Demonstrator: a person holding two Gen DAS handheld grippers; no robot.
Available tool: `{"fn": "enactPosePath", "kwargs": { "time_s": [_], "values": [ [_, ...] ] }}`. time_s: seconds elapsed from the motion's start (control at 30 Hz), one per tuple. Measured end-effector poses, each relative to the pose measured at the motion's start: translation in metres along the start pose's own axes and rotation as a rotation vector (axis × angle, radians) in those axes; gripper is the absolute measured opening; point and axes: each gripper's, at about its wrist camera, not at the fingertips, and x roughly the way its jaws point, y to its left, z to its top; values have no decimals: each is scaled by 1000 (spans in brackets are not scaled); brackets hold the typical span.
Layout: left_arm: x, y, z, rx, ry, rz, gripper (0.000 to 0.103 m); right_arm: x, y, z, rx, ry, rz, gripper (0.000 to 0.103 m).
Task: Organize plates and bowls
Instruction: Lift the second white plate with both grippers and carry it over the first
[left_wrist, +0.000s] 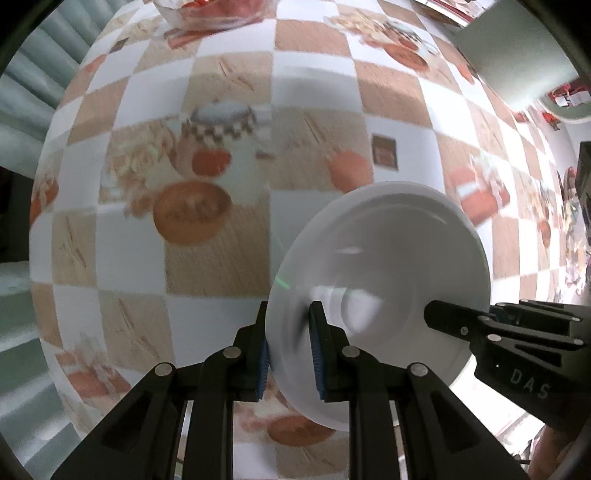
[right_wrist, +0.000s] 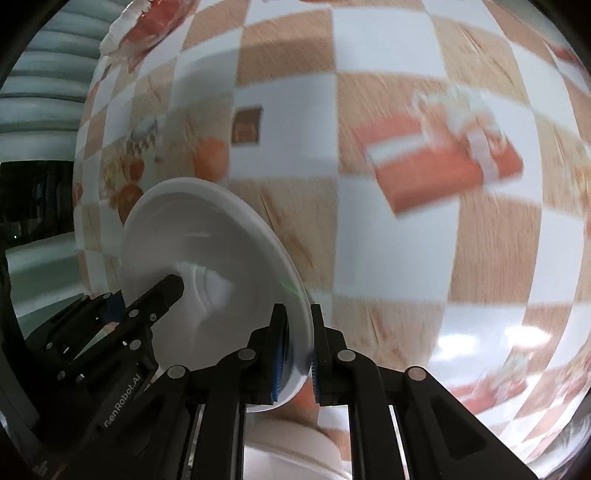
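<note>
Both grippers' jaws on one empty white bowl (left_wrist: 380, 258).

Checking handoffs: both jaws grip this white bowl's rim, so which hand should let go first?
Probably neither: the left gripper and right gripper both clamp the white bowl mid-air above the tablecloth.

The bowl (left_wrist: 388, 251) is plain glossy white. The tablecloth (left_wrist: 221, 258) is a white and tan wood-grain check, printed with orange-red fruit, jars and gift boxes. Both grippers (left_wrist: 288, 354) (right_wrist: 298, 354) are black with blue pads (left_wrist: 317, 354). At 12 o'clock sits a red-and-white dish (left_wrist: 214, 11).
</note>
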Motion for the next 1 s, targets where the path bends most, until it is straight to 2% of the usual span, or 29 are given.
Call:
{"fn": "enactPosePath", "kwargs": {
  "time_s": [0.4,0.53,0.63,1.0],
  "values": [
    [7,-22,-45,16,9,2,21,8,-5,-31,50,-3,8,13],
    [3,-20,-41,8,0,7,21,4,0,-28,43,-17,6,13],
    [-15,-28,-29,12,-23,15,21,-10,-9,-28,37,-32,13,13],
    [-76,-53,-62,27,-84,14,21,-54,-5,-46,14,-79,9,13]
  ]
}}
